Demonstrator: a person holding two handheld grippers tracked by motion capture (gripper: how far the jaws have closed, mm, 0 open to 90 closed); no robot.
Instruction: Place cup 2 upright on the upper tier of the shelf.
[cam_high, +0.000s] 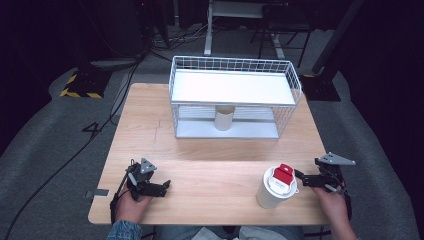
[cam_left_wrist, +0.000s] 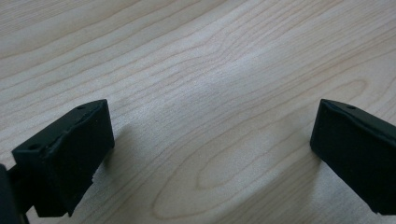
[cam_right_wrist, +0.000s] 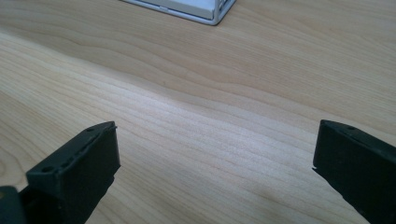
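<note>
A white cup with a white lid and a red tab stands near the table's front right. My right gripper lies just right of it, open, its jaws pointing toward the cup. In the right gripper view the right gripper holds nothing over bare wood. My left gripper rests at the front left, open and empty. The left gripper view shows the left gripper with its jaws spread wide over the wood. A beige cylinder stands upright under the shelf of a white wire rack.
The wooden table has the rack at its back middle; the rack's base corner appears in the right gripper view. Grey floor, cables and dark stands surround the table.
</note>
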